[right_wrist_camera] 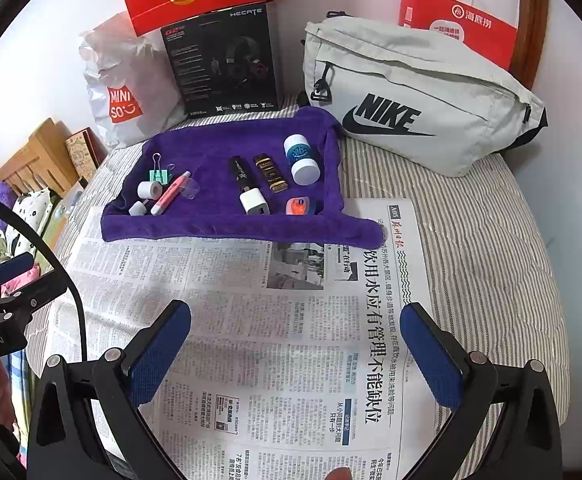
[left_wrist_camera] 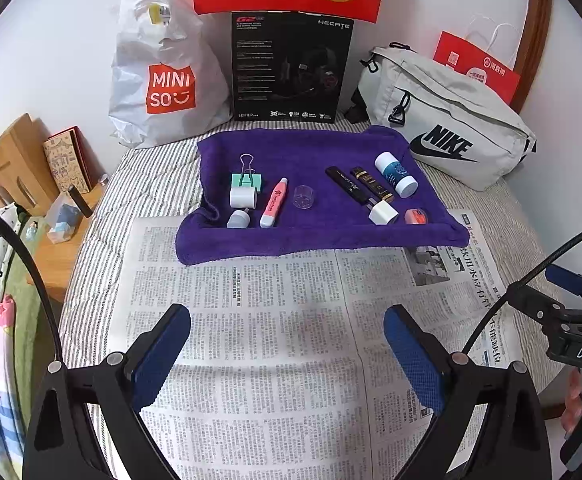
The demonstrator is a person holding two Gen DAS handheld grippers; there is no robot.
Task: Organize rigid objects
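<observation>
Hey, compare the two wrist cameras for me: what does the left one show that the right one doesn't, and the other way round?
Only the left wrist view shows the small blue-and-white box on the wooden bedside stand, and the right gripper at its edge.

Only the right wrist view shows the newspaper's large headline clearly, and the left gripper at its edge.

Both show the purple towel carrying the small items, including the pink pen and white charger, plus the Nike bag.
</observation>
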